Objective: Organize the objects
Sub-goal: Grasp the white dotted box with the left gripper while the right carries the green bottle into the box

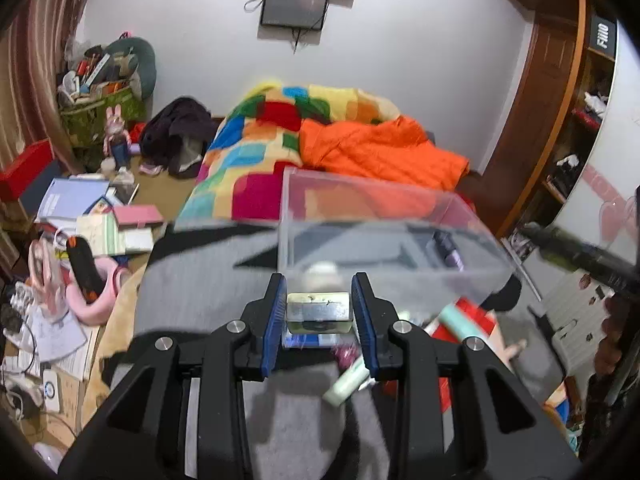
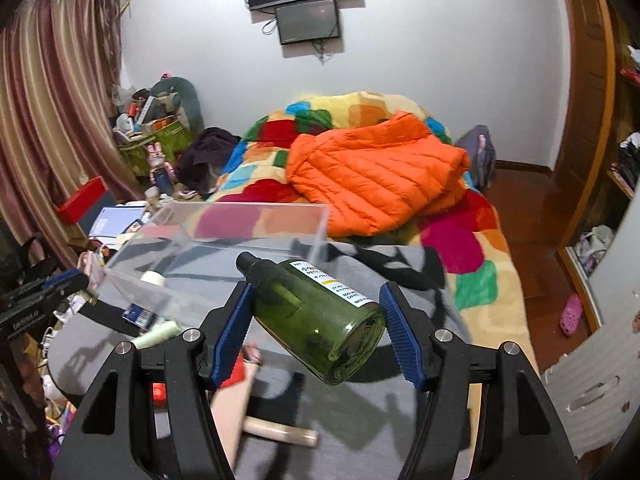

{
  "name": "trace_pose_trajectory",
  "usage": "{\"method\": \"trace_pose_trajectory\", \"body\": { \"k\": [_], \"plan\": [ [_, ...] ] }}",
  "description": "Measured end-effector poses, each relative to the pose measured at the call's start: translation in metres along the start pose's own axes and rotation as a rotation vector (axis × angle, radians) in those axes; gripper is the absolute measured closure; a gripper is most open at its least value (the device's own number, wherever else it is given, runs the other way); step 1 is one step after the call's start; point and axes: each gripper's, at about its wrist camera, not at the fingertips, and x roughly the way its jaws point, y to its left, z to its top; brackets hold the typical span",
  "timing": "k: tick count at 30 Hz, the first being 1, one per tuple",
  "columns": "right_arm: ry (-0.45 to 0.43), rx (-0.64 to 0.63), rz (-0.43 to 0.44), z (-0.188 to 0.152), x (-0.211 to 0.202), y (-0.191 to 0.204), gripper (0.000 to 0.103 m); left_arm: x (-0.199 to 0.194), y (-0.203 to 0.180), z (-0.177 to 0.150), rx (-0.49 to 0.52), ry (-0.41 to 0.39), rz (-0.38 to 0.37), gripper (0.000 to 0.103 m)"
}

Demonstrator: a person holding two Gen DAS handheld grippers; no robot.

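Both wrist views bedward, sharing clear box (image 1: 384, 232).

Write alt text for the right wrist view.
The right gripper holds a green bottle, tilted with its black cap toward a clear plastic box on a grey cloth. An orange jacket lies on the colourful blanket behind.

Clear box (image 2: 224, 236) on bed (image 2: 460, 240), jacket (image 2: 376, 176) behind it

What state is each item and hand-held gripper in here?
Left hand-held gripper: shut on small square glass bottle.
Right hand-held gripper: holding green plastic bottle, tilted, black cap on.
Clear acrylic box: open-topped.
Orange puffer jacket: folded on bed.
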Motion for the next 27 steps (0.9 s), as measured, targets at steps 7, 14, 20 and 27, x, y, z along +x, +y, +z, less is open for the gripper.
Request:
{"method": "trace_pose_trajectory", "body": {
  "k": [7,14,20,27],
  "plan": [
    [0.035,-0.019,0.073,0.013,0.028,0.032,0.042,0.012,-0.016,0.030,0.056,-0.035,0.016,0.070],
    [0.079,-0.033,0.120,0.025,0.053,0.054,0.042,0.057,-0.022,0.042,0.066,0.048,0.000,0.070],
    [0.152,-0.064,0.121,0.031,0.085,0.061,0.042,0.089,-0.029,0.038,0.056,0.124,-0.046,0.070],
    [0.261,-0.124,0.089,0.028,0.123,0.065,0.042,0.119,-0.045,0.030,0.111,0.202,-0.040,0.070]
  ]
}}
